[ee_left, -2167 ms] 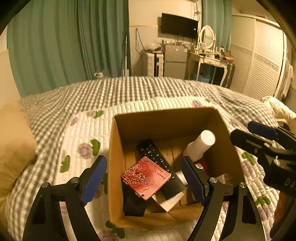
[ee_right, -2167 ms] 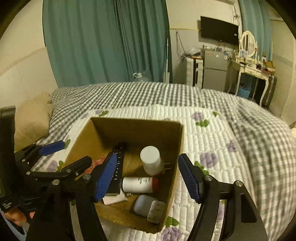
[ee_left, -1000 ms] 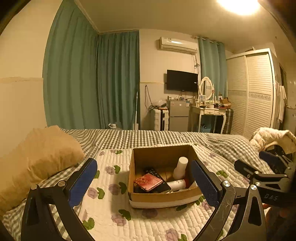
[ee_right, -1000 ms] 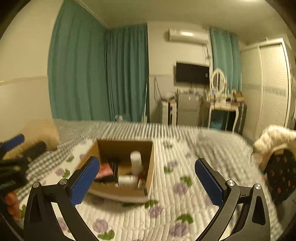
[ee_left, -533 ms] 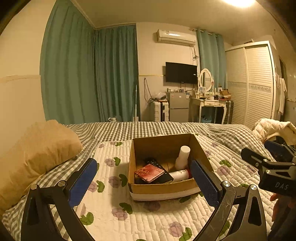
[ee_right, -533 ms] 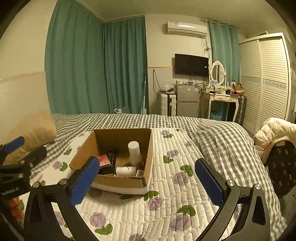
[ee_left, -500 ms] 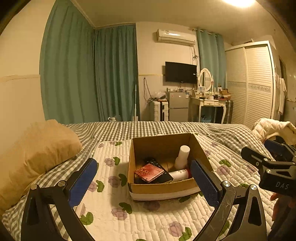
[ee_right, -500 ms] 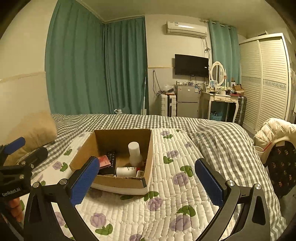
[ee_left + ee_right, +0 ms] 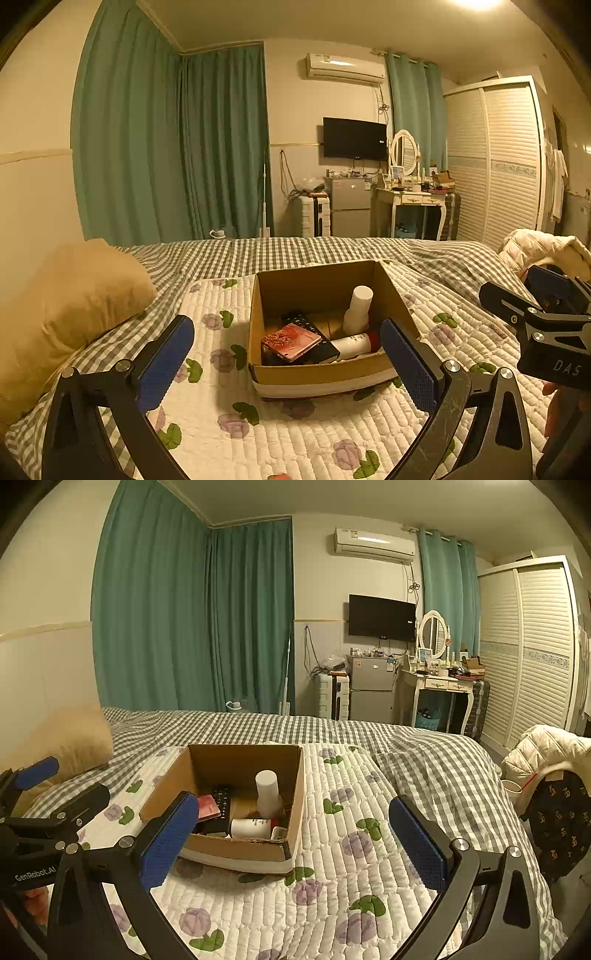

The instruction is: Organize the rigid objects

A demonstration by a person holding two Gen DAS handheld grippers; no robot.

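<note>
Two grippers: both are held back from the box, on its near side, well apart from it.
Left gripper (image 9: 287, 363): jaws spread wide, nothing between the pads; the box shows in the gap.
Right gripper (image 9: 291, 843): jaws spread wide, holding nothing; it sits to the right of the left gripper, whose body shows at the left edge of the right wrist view.
Box (image 9: 317, 373): open cardboard carton resting on the floral quilt (image 9: 295, 435) near the middle of the bed.
Bottle, upright (image 9: 357, 309): white, standing toward the far right of the box interior.
Bottle, lying (image 9: 352, 345): white with a red end, on its side along the near right wall.
Remote (image 9: 301, 321): black, lying flat, left of the upright bottle.
Red case (image 9: 291, 341): rose-patterned, resting on top of dark items at the near left of the box.
Pillow (image 9: 62, 314): on the left, well apart from the box.
Quilt contents: no loose rigid items are visible on it.
Step in hand: judged as the close of the task, with all visible items already inside the box and both grippers clear.
Next move: judged to call for little more than a check that nothing remains outside; if an item is found, approach with open jaws, close on its narrow axis, and lower it into free space at the near side of the box.
</note>
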